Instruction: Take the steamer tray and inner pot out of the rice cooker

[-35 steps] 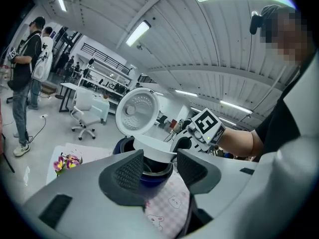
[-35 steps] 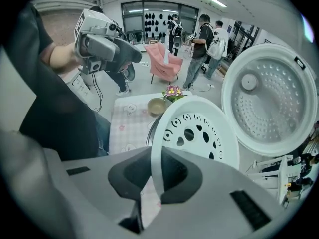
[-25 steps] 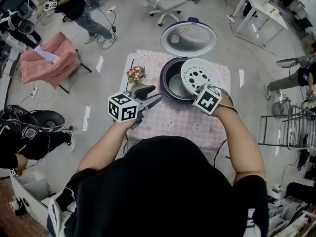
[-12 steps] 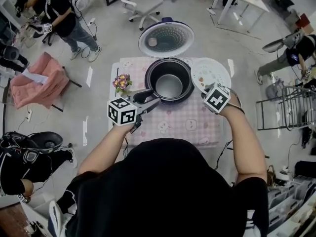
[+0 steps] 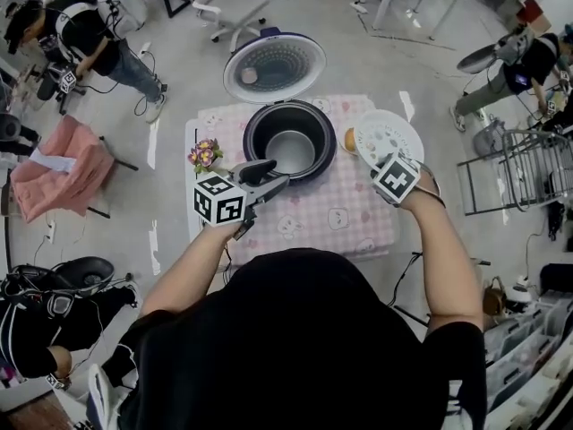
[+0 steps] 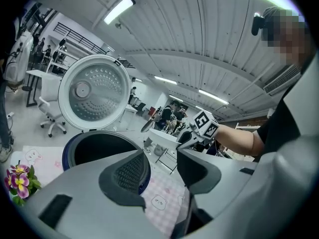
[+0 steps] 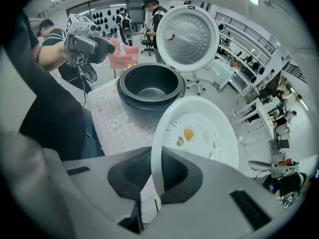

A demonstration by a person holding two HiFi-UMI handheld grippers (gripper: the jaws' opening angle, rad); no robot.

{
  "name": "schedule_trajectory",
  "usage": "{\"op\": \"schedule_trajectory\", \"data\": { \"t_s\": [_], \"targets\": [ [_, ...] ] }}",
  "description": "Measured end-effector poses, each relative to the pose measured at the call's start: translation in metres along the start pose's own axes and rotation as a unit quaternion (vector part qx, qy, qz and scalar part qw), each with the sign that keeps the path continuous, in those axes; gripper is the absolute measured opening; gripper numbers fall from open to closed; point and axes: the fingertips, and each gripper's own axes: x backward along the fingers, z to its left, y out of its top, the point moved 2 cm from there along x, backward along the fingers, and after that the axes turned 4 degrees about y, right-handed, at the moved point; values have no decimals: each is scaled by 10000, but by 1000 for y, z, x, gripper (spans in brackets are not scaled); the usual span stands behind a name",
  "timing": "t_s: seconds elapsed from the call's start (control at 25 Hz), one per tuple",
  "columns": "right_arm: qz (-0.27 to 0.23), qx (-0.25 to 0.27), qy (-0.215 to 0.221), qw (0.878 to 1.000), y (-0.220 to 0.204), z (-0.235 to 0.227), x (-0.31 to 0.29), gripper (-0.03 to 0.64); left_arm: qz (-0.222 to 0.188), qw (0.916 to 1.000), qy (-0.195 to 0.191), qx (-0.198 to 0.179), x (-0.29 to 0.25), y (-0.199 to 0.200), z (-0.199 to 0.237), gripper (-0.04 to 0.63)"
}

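Observation:
The dark rice cooker [image 5: 291,141] stands on the table with its lid [image 5: 273,68] swung open at the back. The inner pot [image 5: 292,153] sits inside it, also seen in the right gripper view [image 7: 149,88]. My right gripper [image 5: 378,159] is shut on the near rim of the white perforated steamer tray [image 5: 387,135], which hangs over the table just right of the cooker. In its own view the jaws [image 7: 155,176] pinch the tray [image 7: 199,133] edge. My left gripper [image 5: 276,176] is open and holds nothing at the cooker's front left, with the pot's rim [image 6: 99,146] just ahead of it.
A small pot of flowers [image 5: 205,155] stands left of the cooker. An orange item [image 5: 349,139] lies on the pink checked cloth [image 5: 331,218] under the tray's left edge. People, chairs and a metal rack [image 5: 515,173] surround the small table.
The right gripper has carried the steamer tray from above the cooker's right rim to the table's right side. The pot's opening is now uncovered. The left gripper has stayed open by the cooker's front.

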Motion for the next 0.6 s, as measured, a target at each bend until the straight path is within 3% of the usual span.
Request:
{"op": "schedule_trajectory", "data": {
  "t_s": [0.6],
  "targets": [
    [132, -397, 315, 9986, -53, 26, -46, 32, 145, 9999, -42, 44, -13, -10, -7, 225]
  ]
}}
